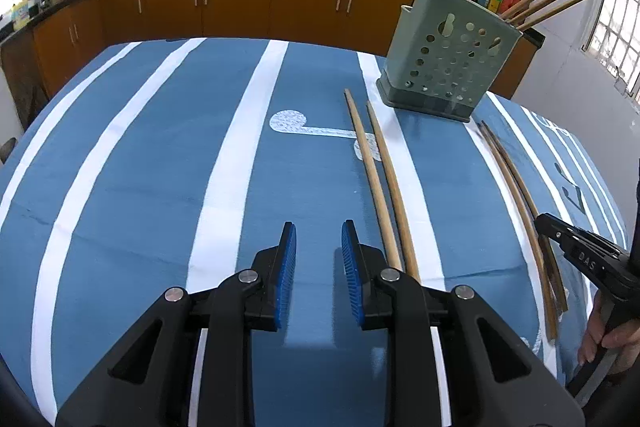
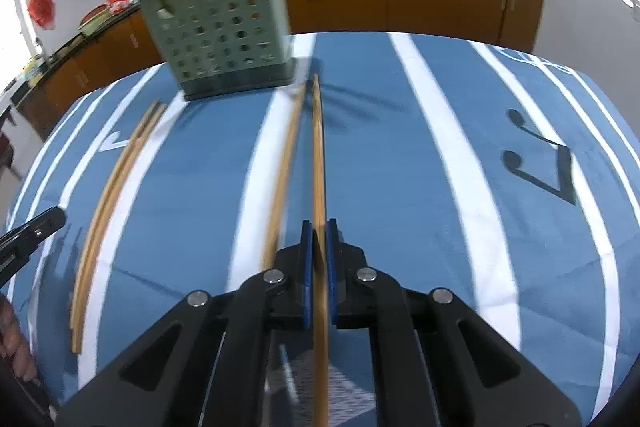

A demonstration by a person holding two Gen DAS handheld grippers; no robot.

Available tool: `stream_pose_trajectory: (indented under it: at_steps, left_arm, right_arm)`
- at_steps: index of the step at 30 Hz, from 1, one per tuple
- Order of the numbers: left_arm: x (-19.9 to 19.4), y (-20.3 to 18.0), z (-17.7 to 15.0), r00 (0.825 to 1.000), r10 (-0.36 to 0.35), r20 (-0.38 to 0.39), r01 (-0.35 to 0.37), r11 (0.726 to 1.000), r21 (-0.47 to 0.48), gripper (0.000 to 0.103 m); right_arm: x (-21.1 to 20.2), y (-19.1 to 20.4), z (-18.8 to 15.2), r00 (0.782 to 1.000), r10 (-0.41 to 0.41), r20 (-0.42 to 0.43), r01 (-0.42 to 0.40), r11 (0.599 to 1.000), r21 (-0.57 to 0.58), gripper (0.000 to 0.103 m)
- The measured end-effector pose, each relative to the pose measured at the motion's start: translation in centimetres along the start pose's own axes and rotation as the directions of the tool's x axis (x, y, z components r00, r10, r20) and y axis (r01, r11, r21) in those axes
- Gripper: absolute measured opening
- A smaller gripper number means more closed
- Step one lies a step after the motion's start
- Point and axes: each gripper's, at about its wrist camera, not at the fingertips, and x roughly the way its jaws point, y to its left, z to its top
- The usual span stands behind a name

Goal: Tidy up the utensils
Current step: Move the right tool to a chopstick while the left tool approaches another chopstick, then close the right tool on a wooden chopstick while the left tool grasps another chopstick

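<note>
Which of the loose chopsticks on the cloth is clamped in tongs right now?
The right-hand chopstick of the pair nearest the holder's right corner: the right tongs are shut on it. Its partner and the left pair lie free.

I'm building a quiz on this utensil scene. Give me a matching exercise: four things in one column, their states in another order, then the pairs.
1. left gripper
2. right gripper
3. green holder
4. loose chopstick pair

A. lying flat on the cloth
B. shut on one chopstick
C. standing upright, with chopsticks inside
D. open, holding nothing

Pairs: 1-D, 2-B, 3-C, 4-A
</note>
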Motion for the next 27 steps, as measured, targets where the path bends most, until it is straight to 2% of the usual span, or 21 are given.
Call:
stream_pose_trajectory:
  at_steps: [7,15,21,27]
  left_arm:
    - [0.2,-0.7,0.0,0.999,-0.052,-0.011,0.051,0.999,-0.009,0.024]
    - [0.5,-2.7,-0.2,0.996,-0.089,-0.027,0.090,0.995,0.036,0.024]
    - [1.6,-4.1,-0.7,0.996,-0.058,-0.064,0.064,0.994,0.085,0.024]
    - [1.8,-4.6,-0.5,0.999,-0.002,-0.051,0.008,0.993,0.122,0.024]
  right_arm:
    - [-0.1,-4.0,0.4,0.993,-0.115,0.016,0.111,0.984,0.139,0.008]
    - [0.1,-4.7,0.2,0.992,-0.125,0.021,0.121,0.983,0.135,0.008]
    - [0.0,-4.6,0.2,0.992,-0.121,0.021,0.117,0.984,0.134,0.008]
    - [-0.1,-4.3,0.0,0.994,-0.110,0.021,0.107,0.987,0.119,0.008]
